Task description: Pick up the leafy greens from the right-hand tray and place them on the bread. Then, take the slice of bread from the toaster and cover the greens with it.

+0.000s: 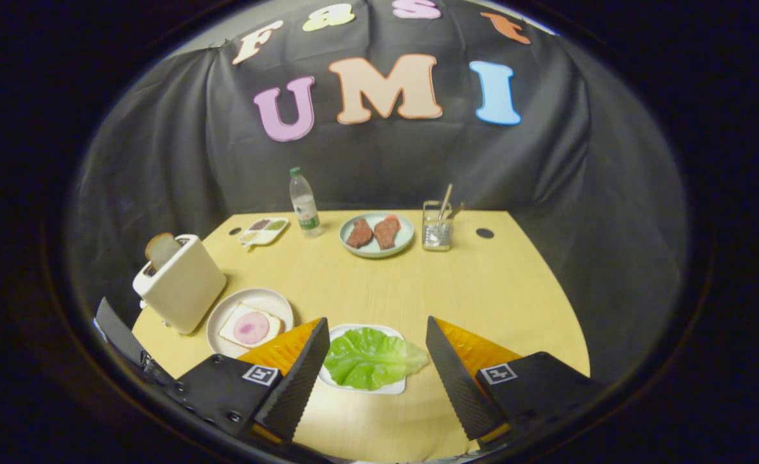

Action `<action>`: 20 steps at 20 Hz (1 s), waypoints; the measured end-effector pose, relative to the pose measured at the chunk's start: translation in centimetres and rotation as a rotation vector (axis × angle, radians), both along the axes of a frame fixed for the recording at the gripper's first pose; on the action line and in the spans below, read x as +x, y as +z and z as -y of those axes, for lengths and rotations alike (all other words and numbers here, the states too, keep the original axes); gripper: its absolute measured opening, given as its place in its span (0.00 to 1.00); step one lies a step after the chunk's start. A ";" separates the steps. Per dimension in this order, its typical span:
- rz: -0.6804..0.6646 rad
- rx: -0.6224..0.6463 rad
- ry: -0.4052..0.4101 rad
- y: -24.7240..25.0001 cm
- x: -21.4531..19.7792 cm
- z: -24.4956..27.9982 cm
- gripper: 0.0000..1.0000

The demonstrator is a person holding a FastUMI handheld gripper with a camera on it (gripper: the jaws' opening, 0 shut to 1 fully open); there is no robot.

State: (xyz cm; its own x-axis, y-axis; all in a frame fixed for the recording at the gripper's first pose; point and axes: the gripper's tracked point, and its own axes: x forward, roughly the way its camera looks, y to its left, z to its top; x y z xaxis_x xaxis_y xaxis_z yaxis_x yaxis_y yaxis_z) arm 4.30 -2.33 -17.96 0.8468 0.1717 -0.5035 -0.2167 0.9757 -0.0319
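The gripper (375, 348) is held above the table with its two fingers (302, 380) spread wide apart. Nothing is clasped between them. Both point forward and slightly downward, tips level with each other.

Even, fairly dim overhead light falls on the surface (366, 283), brightest mid-way, with soft short shadows beside the toaster (180, 283). Fisheye distortion bends the surface's far edge. Focus is reasonably sharp centrally, softer outward; no strong glare.

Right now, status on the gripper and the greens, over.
Gripper open, fingers either side of the leafy greens, not touching. Greens flat on their white tray. Bread on plate, toaster slice up. Nothing in the way.
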 end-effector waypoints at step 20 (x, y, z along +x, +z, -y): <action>-0.525 0.030 0.035 -15.0 5.2 3.3 0.68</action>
State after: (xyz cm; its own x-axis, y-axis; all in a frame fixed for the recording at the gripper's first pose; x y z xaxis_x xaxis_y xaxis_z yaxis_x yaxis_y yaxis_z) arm 9.53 -5.68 -32.98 0.4756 0.2158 -0.8528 -0.2281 0.9665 0.1173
